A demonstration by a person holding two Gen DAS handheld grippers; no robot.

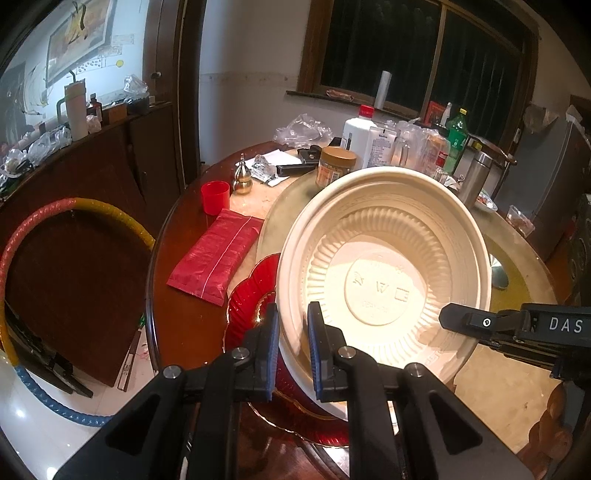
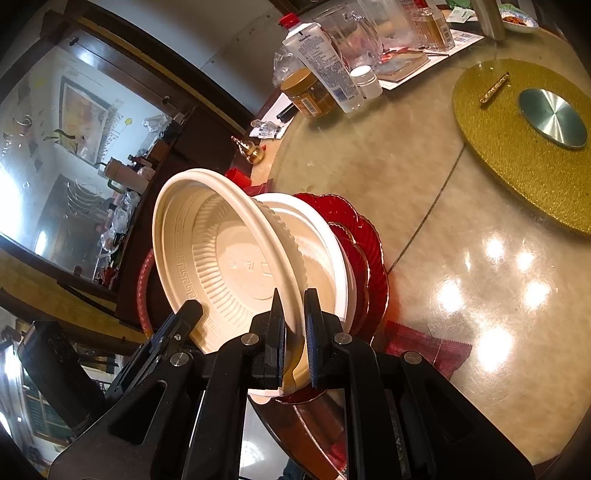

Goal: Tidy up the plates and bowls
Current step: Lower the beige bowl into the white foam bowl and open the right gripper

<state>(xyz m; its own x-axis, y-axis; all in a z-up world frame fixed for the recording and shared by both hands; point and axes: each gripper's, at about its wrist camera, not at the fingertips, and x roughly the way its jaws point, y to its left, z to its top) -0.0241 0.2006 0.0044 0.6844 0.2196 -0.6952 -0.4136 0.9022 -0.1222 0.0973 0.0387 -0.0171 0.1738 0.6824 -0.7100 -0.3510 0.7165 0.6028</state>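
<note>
A cream plastic bowl is tilted on its side, its inside facing me. My left gripper is shut on its near left rim. My right gripper is shut on the same bowl at its near rim, and it shows in the left wrist view at the right. Behind the tilted bowl lies a second cream bowl on red scalloped plates, which also show in the left wrist view, near the table's edge.
A red packet and a red cup lie to the left on the table. Jars, bottles and a glass jug crowd the far side. A gold turntable mat sits at the right. A hula hoop leans on the cabinet.
</note>
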